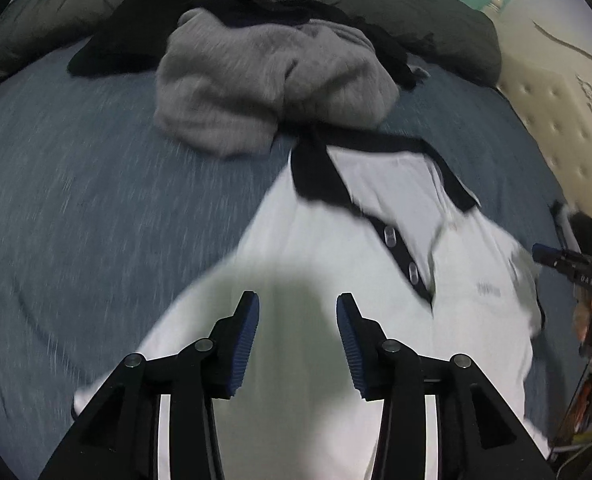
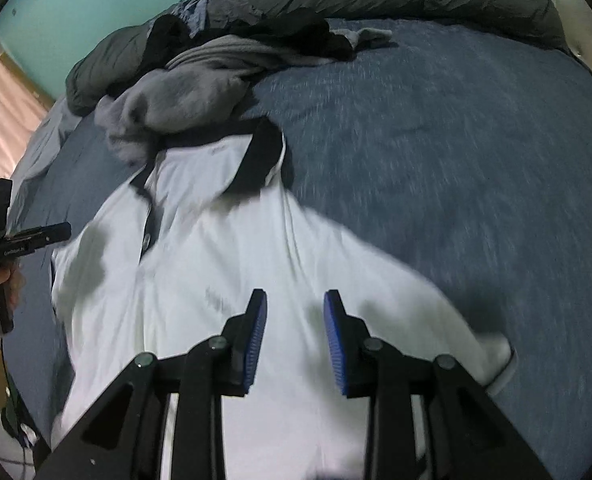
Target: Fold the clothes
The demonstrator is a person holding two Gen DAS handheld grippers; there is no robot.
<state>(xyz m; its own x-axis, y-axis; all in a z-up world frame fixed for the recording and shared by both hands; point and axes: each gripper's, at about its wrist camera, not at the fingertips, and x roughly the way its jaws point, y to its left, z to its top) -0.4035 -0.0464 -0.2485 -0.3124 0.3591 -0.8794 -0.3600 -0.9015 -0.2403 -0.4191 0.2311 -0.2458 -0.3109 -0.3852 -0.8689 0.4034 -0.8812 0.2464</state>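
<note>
Hovering over a white polo shirt (image 1: 324, 248) spread front-up on the blue bedspread (image 1: 75, 200), I hold both tongs just above its lower half. The left gripper (image 1: 298, 340) has its 2 blue-padded fingers apart with nothing between them, and the right gripper (image 2: 295, 340) is parted the same way, also empty. I judge the shirt lies flat and open like this so its sides and sleeves can be reached from both edges; one sleeve (image 2: 492, 356) trails out to my right. Its black collar (image 1: 316, 176) points away from me toward the head of the bed, with the black button strip (image 1: 400, 248) running down toward the grippers, 2 pale buttons showing.

Beyond the collar, touching or just beside it, sits a heap of other clothes: a grey fleece top (image 1: 271, 80) with black garments (image 1: 135, 40) bunched behind it, all resting against a dark green quilt (image 1: 416, 12). That pile looks crumpled, not stacked, so I take it as clothes not in a folded state.

A small mark on the shirt's chest (image 1: 488, 289) is too blurred to read. From the right wrist view, the body of my left gripper (image 2: 23, 240) carries a white label whose lettering I cannot make out. Both views are smeared by motion.
</note>
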